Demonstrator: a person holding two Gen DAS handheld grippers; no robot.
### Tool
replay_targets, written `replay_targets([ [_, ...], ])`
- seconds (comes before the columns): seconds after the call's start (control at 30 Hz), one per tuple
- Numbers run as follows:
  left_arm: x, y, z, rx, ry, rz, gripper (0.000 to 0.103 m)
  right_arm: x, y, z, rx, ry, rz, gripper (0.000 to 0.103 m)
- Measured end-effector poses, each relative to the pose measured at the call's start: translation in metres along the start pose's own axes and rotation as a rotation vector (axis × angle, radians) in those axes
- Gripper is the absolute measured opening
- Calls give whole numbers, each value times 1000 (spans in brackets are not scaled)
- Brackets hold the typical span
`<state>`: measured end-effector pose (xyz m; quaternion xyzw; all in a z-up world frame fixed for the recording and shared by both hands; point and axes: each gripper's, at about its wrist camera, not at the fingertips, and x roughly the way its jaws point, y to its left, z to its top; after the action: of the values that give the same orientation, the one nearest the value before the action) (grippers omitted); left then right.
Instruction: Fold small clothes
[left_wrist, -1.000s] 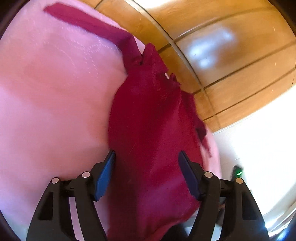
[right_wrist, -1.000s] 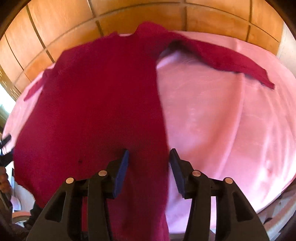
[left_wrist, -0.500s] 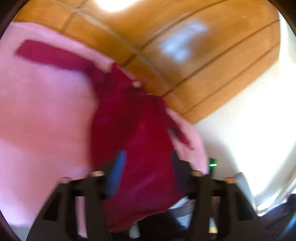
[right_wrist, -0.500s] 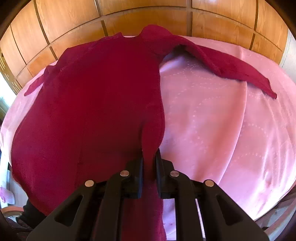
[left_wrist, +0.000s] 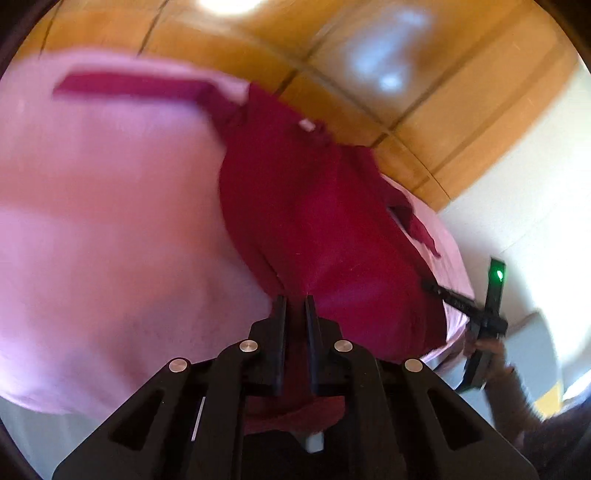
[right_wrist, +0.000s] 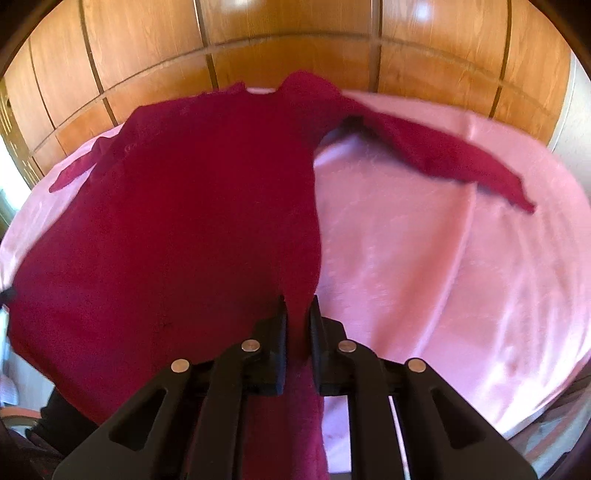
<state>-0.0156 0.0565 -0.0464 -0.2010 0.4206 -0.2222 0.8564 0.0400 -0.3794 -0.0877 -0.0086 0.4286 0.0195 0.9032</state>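
Both our tongs were open a second ago; now left tongs (left_wrist: 294, 301) and right tongs (right_wrist: 298, 302) each pinch the one red sweater's (right_wrist: 192, 206) hem at the pink bed's (right_wrist: 443, 277) near edge.

Garment (right_wrist: 192, 229): solid dark red — no print or stripe visible, one small whitish tag (left_wrist: 306, 124) near the neck. Bedcover (right_wrist: 424, 258): pale pink, faint dotted arcs across the sheen. Wall panelling (right_wrist: 295, 40): orange-brown wood with dark seams. Both grippers — left gripper (left_wrist: 294, 306), right gripper (right_wrist: 298, 314) — black with silver rivets.
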Motion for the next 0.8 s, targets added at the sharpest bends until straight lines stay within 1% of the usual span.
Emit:
replay_targets([
  [0.03, -2, -4, -2, 29, 3, 32, 5, 4, 0, -3, -20, 12, -48, 9],
  [0.07, -4, -4, -2, 47, 6, 74, 5, 11, -2, -7, -25, 37, -71, 9],
  [0.1, -5, 3, 2, 39, 14, 93, 5, 15, -4, -8, -12, 48, -64, 9],
  [0.13, -6, 12, 8, 14, 5, 114, 6, 16, -5, -9, 0, 49, -61, 10],
  [0.17, -9, 27, 15, -39, -23, 166, 9, 16, -5, -7, 4, 49, -72, 17],
  [0.2, -14, 39, 21, -72, -45, 195, 23, 14, -5, -5, 8, 42, -87, 26],
  [0.23, -23, 50, 28, -107, -77, 236, 43, 10, -5, -2, 14, 28, -104, 50],
  [0.27, -27, 62, 37, -145, -111, 292, 51, 4, -4, 2, 19, 0, -107, 57],
  [0.3, -31, 76, 48, -175, -157, 345, 58, 0, -3, 7, 18, -18, -107, 56],
  [0.33, -35, 89, 60, -192, -193, 403, 58, -4, 0, 14, 15, -38, -101, 56],
  [0.37, -37, 104, 74, -213, -213, 481, 58, -7, 4, 18, 15, -51, -93, 58],
  [0.4, -37, 114, 84, -230, -220, 522, 58, -9, 10, 24, 17, -67, -71, 60],
  [0.43, -35, 125, 96, -255, -227, 545, 58, -10, 18, 29, 13, -78, -44, 63],
  [0.5, -30, 151, 124, -308, -246, 575, 59, -8, 40, 37, -20, -96, 11, 64],
  [0.53, -28, 163, 138, -330, -251, 606, 59, -4, 54, 40, -43, -97, 46, 64],
  [0.57, -23, 177, 154, -353, -257, 606, 60, -1, 62, 41, -53, -95, 69, 64],
  [0.6, -23, 188, 161, -364, -252, 601, 70, 5, 74, 44, -62, -86, 107, 64],
  [0.63, -20, 200, 174, -383, -251, 618, 74, 10, 85, 46, -74, -74, 143, 64],
  [0.67, -16, 209, 181, -404, -264, 642, 74, 15, 96, 48, -90, -70, 166, 64],
  [0.7, -11, 217, 194, -417, -280, 649, 74, 19, 109, 49, -110, -75, 185, 64],
  [0.73, -5, 225, 205, -418, -272, 661, 77, 23, 118, 51, -120, -74, 213, 64],
  [0.8, 8, 245, 225, -427, -219, 711, 77, 31, 131, 53, -120, -63, 259, 64],
])
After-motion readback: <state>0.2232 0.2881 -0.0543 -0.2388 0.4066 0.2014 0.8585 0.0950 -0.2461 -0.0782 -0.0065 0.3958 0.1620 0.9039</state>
